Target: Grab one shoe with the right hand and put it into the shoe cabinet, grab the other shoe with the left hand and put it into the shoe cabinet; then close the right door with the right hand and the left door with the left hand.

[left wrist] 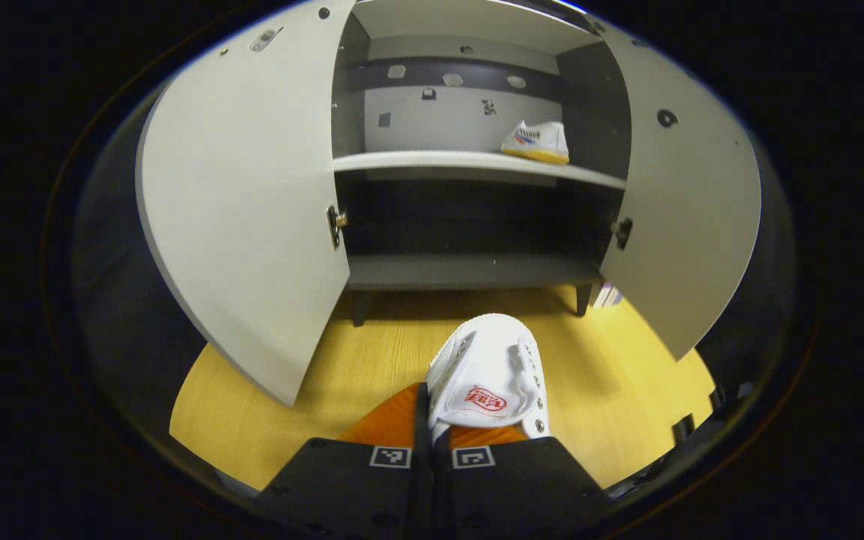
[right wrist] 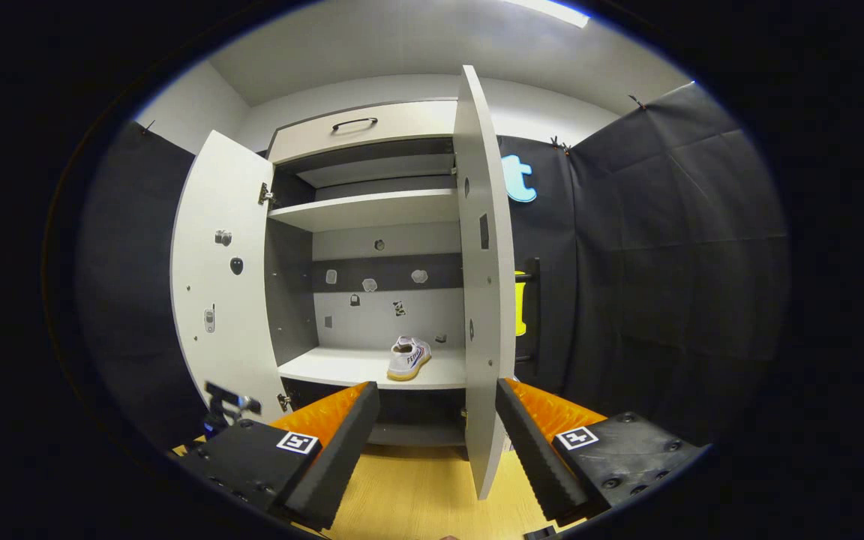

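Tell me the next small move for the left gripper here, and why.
Probably carry it forward and up toward the grey middle shelf. The left gripper is shut on a white canvas shoe, low over the wooden floor, while the other white shoe with a yellow sole already sits on that shelf. Both grey cabinet doors stand open, so the way looks clear.

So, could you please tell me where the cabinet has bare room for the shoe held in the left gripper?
The middle shelf is bare from the left wall to the placed shoe, which crowds the right end. The bottom shelf is free across its width. The held shoe sits in the left gripper.
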Tool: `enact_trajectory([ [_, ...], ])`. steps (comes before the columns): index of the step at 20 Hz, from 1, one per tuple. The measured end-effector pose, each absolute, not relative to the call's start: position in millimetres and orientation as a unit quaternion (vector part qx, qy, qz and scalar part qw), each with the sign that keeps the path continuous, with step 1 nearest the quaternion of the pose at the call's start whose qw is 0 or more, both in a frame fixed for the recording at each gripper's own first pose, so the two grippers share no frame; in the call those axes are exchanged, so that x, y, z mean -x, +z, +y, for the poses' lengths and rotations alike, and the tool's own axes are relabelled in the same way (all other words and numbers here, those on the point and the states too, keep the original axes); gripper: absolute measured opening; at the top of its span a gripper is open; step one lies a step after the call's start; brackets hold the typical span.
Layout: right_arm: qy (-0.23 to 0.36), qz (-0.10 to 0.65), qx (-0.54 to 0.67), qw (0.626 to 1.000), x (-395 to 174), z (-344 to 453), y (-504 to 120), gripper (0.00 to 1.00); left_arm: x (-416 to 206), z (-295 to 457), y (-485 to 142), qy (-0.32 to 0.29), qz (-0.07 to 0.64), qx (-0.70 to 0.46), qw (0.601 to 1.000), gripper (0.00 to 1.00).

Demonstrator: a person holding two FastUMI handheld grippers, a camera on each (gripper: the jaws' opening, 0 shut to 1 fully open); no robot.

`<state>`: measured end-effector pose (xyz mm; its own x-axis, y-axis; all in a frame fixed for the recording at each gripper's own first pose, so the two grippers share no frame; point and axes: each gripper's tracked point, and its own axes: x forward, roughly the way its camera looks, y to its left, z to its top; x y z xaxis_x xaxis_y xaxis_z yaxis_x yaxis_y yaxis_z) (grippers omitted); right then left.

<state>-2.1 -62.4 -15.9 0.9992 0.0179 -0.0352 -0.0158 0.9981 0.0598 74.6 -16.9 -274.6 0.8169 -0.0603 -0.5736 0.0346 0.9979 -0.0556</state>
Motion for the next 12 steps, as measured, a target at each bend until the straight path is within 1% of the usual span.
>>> enact_trajectory([
  [3,0.013,0.023,-0.037,0.999,2,-63,-18,0.99,-106,-25,-205,-0.022,0.268,0.038,0.962,0.05],
  [7,0.012,0.015,-0.046,0.999,-5,-67,-12,0.99,-166,-23,-125,0.005,0.217,0.057,0.975,0.05],
  [10,0.012,0.015,-0.040,0.999,-5,-70,-11,0.99,-220,-13,-87,0.033,0.197,0.064,0.978,0.05],
  [12,0.010,0.015,-0.041,0.999,-8,-71,-9,0.99,-257,-7,-77,0.047,0.193,0.071,0.978,0.05],
])
